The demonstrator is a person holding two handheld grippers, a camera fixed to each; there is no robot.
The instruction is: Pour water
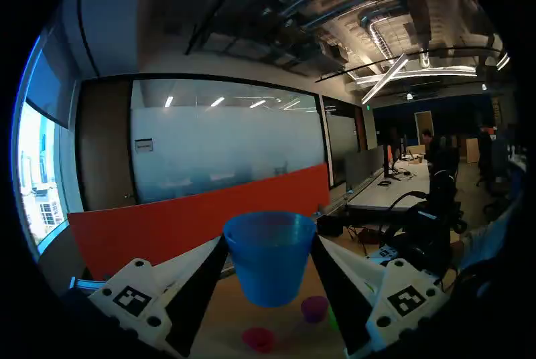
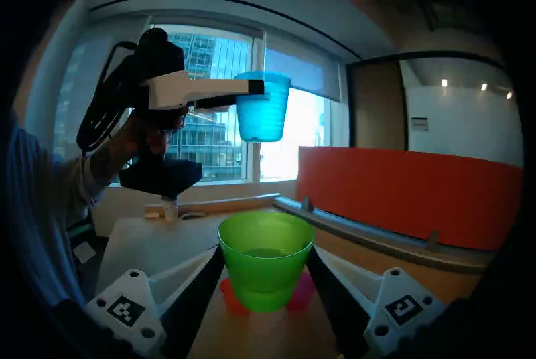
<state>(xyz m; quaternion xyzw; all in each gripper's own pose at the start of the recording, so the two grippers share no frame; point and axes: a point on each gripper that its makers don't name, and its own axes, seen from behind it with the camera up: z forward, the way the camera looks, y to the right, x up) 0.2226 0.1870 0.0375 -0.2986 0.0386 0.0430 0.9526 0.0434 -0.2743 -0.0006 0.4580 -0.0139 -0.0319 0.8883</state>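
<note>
Desk (image 2: 268,335); blue cup (image 1: 269,258), green cup (image 2: 266,265) gripped.

Between the left fingers (image 1: 184,268), the blue cup (image 1: 269,258) looks like matt, translucent plastic. The green cup (image 2: 266,262) between the right fingers (image 2: 181,270) is glossy translucent plastic. Beneath them, the table (image 1: 224,315) is smooth, wood-like.

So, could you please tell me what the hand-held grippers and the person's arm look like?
Both the left hand-held gripper and right hand-held gripper have white fingers with dark inner faces and square black-and-white markers. The left has a black handle and looped black cables. The sleeve is blue.
</note>
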